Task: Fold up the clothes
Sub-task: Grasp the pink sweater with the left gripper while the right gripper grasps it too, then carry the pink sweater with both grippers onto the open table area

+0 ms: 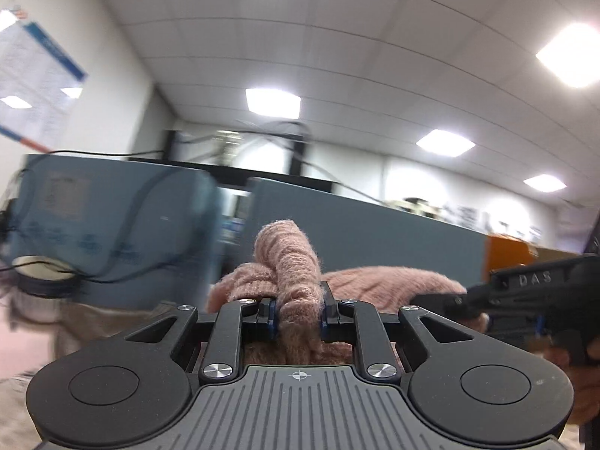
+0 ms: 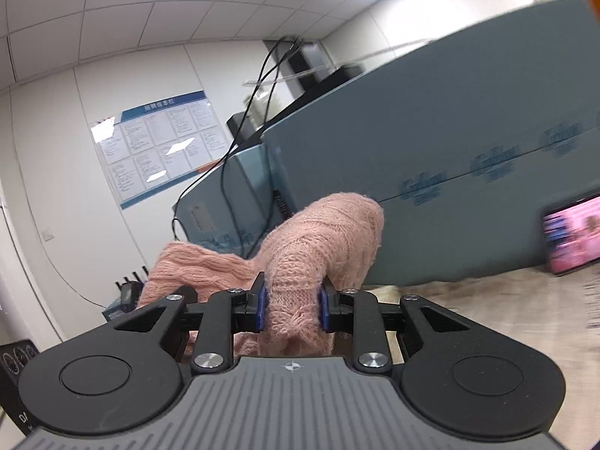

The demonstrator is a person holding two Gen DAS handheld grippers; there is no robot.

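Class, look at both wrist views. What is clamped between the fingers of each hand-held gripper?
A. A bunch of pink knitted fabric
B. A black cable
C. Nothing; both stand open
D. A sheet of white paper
A: in each view the blue pads press on a bunch of the pink knitted garment, held by the left hand-held gripper and the right hand-held gripper.
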